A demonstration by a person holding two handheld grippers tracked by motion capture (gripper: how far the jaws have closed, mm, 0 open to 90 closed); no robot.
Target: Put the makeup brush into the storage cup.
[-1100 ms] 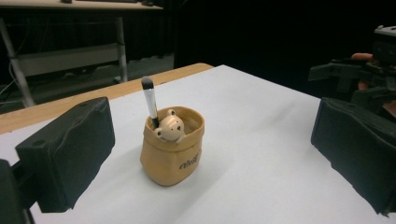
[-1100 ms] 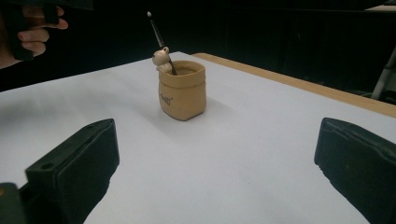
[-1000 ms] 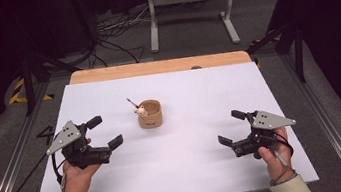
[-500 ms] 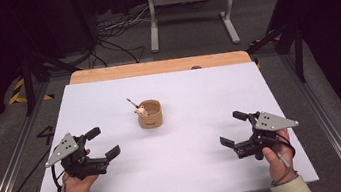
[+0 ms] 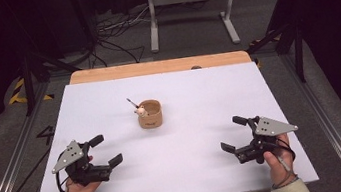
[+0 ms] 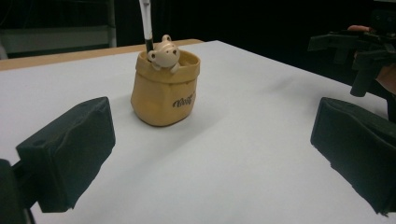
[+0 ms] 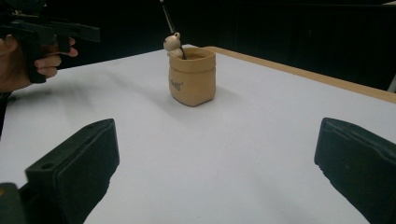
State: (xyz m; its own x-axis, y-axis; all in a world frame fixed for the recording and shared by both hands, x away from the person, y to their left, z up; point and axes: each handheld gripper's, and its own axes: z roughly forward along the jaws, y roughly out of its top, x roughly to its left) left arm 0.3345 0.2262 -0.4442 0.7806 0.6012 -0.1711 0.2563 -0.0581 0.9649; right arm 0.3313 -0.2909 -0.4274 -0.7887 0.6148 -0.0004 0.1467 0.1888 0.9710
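Both pairs of jaws were spread wide and nothing was held: the left gripper (image 5: 101,149) and the right gripper (image 5: 234,133) were kept low over the white table (image 5: 209,171), well apart from each other. Between and beyond them a tan pot (image 5: 150,114) was seen upright, with a pen (image 6: 145,23) standing inside. Nothing had been touched; judged so, reach and grasp were left undone.

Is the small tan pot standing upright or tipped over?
Upright: the tan pot rests on its base on the white table, mouth upward, with a pen sticking out.
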